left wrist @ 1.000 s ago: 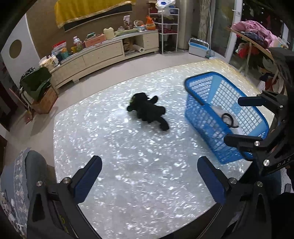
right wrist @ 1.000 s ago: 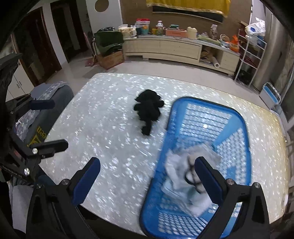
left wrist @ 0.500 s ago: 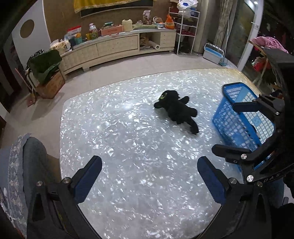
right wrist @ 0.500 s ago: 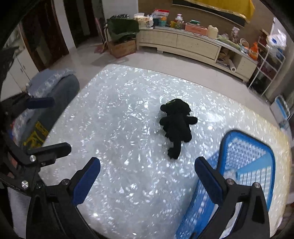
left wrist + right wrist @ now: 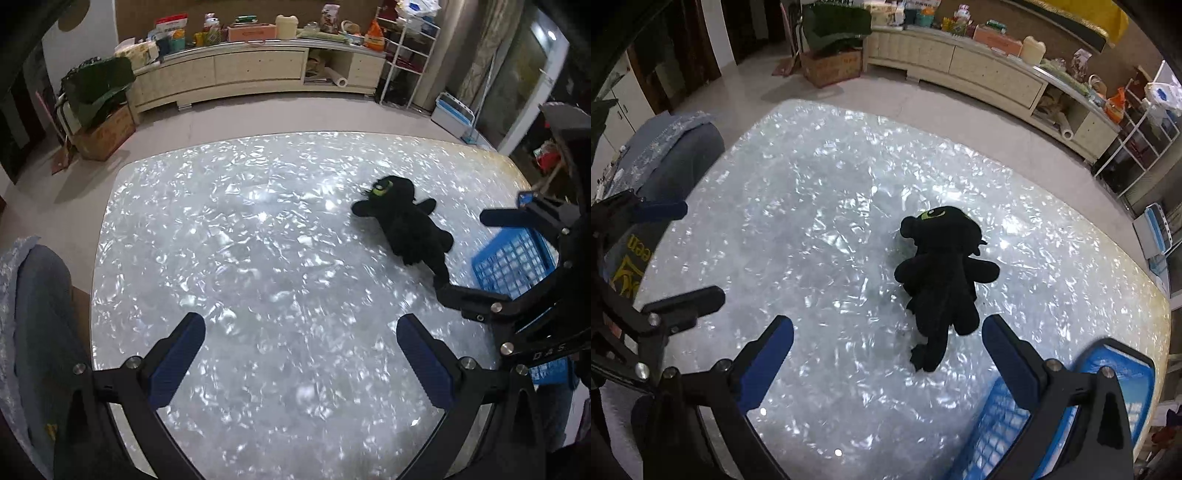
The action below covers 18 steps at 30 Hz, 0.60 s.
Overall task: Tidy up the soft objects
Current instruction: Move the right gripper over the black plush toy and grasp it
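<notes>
A black plush toy with green eyes lies flat on the shiny pearl-patterned table, its tail pointing toward me. It shows again in the left wrist view as the plush toy, right of centre. My right gripper is open, with the toy's tail just ahead between its fingers, not touched. My left gripper is open over bare table, well left of the toy. The blue basket sits at the lower right, partly hidden behind my right finger; the basket also shows behind the other gripper.
A padded chair stands at the table's left edge. Beyond the far edge lie open floor, a long low cabinet loaded with items, a white wire shelf and a cardboard box.
Both views have swung left away from the basket. The plush toy has come closer and more central in the right wrist view. Both grippers have stayed open.
</notes>
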Each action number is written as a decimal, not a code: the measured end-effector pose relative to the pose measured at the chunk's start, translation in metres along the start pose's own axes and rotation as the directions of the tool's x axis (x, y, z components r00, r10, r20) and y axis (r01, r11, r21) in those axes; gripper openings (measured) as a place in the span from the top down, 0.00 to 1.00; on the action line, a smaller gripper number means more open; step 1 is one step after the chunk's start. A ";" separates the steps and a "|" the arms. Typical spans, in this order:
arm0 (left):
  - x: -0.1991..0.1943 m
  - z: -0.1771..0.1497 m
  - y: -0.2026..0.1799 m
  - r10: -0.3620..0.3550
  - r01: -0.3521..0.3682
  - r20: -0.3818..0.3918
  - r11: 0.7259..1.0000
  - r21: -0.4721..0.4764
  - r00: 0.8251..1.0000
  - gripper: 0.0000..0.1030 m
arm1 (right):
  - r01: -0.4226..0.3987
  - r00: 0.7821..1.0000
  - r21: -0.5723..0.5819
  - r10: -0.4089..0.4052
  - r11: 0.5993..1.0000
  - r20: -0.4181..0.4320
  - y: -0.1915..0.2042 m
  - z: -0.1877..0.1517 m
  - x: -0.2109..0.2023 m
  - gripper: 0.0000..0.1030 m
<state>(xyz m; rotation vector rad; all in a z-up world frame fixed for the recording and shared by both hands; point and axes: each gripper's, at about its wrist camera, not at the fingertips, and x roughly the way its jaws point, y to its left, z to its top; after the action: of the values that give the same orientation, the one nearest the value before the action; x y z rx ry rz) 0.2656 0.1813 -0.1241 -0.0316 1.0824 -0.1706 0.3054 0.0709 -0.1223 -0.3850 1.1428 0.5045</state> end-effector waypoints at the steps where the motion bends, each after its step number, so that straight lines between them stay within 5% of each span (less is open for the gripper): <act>1: 0.004 0.001 0.001 0.001 -0.001 0.000 1.000 -0.001 1.000 0.00 | -0.003 1.000 -0.003 0.003 1.000 -0.013 -0.001 0.003 0.007 0.01; 18: 0.063 0.024 -0.002 -0.025 0.026 -0.046 0.999 0.023 0.999 0.00 | 0.139 0.976 0.035 -0.131 0.990 -0.172 -0.027 0.033 0.081 0.07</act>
<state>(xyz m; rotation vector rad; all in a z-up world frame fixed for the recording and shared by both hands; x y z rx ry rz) 0.3150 0.1679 -0.1673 -0.0211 1.1254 -0.2078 0.3721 0.0809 -0.1840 -0.4683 1.2809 0.3296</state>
